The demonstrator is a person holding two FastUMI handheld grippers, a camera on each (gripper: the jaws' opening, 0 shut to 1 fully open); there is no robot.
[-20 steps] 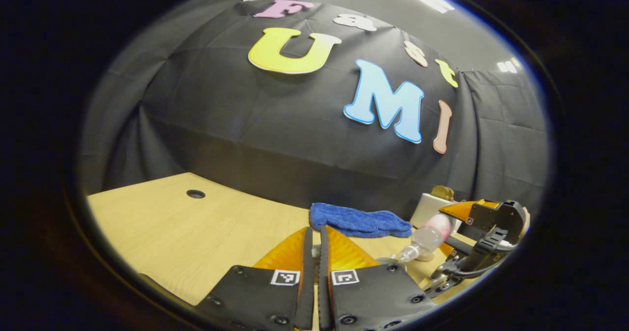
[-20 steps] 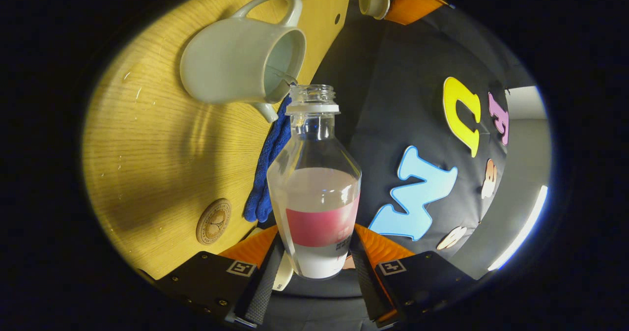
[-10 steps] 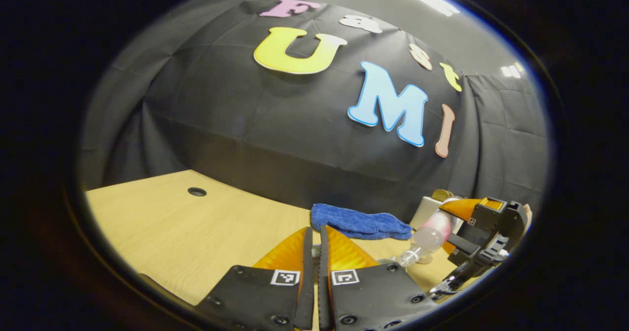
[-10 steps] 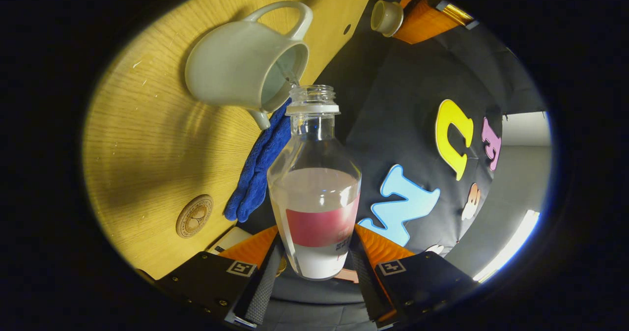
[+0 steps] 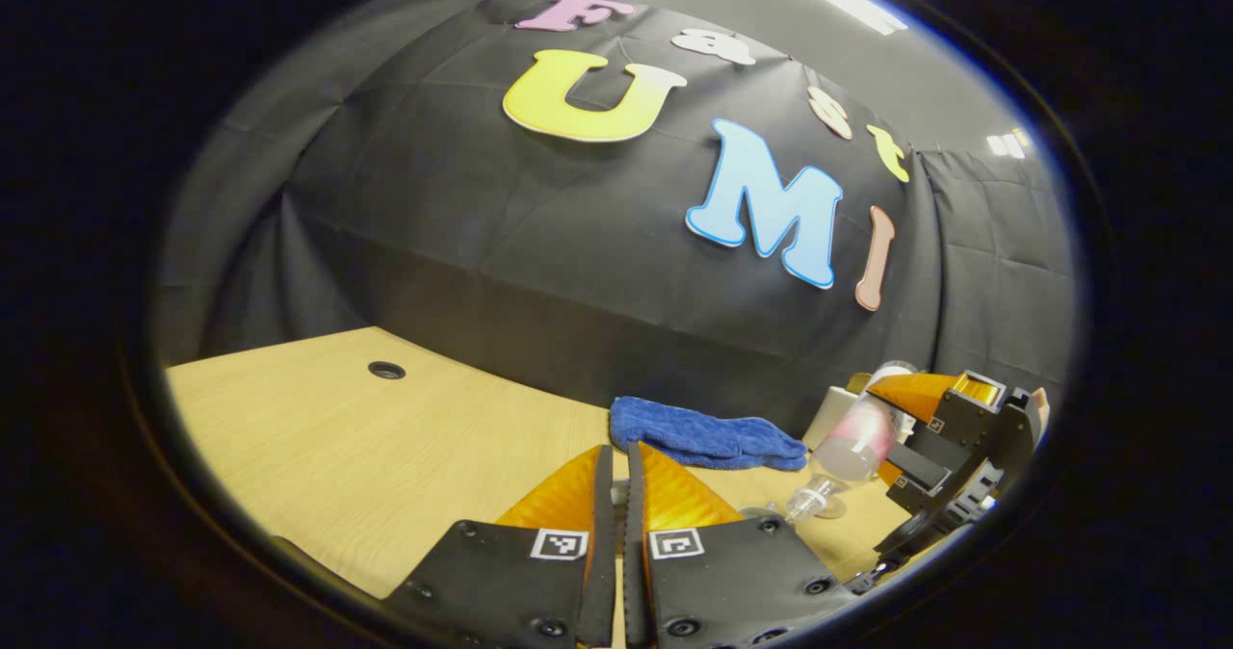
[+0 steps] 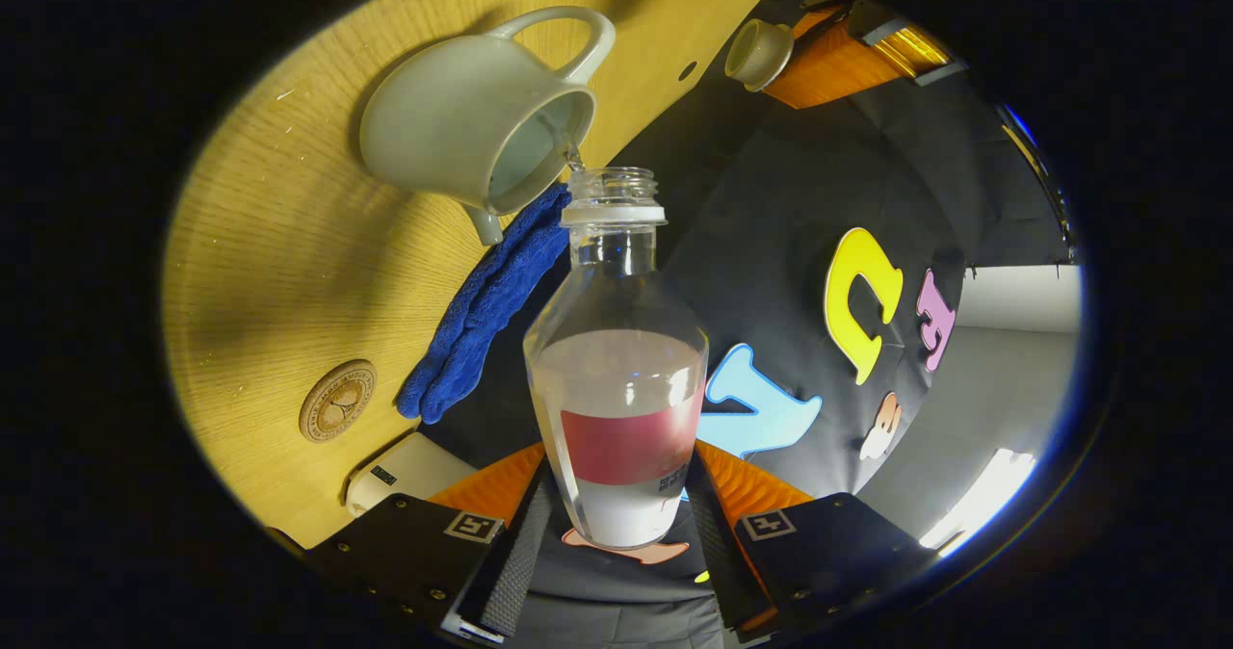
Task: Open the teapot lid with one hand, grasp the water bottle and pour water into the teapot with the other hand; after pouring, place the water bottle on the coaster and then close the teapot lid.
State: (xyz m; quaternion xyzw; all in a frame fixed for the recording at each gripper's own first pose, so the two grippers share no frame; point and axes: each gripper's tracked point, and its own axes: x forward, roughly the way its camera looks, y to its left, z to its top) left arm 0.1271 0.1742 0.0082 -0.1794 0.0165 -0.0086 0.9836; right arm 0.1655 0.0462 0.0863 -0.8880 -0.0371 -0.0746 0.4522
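Observation:
My right gripper (image 6: 621, 466) is shut on the clear water bottle (image 6: 616, 379), which has a red label and no cap. The bottle is tipped with its mouth at the open rim of the pale teapot (image 6: 453, 129), and a thin stream of water runs into the pot. Beyond the teapot, my left gripper (image 6: 775, 52) holds the small teapot lid (image 6: 756, 52) in the air. In the left gripper view my left gripper (image 5: 616, 480) is closed, and the tilted bottle (image 5: 848, 447) sits in the right gripper (image 5: 949, 437) at the far right. A round wooden coaster (image 6: 337, 401) lies on the table.
A blue cloth (image 6: 482, 312) lies along the table's back edge between teapot and coaster, also seen as a blue cloth (image 5: 703, 432). A white box (image 6: 405, 471) sits near the coaster. The wooden table (image 5: 385, 456) has a cable hole (image 5: 385, 370) at the left.
My right gripper has rolled further and lifted the bottle's base, so the bottle tips more steeply while water keeps running into the teapot. The left gripper holds nearly still with the lid.

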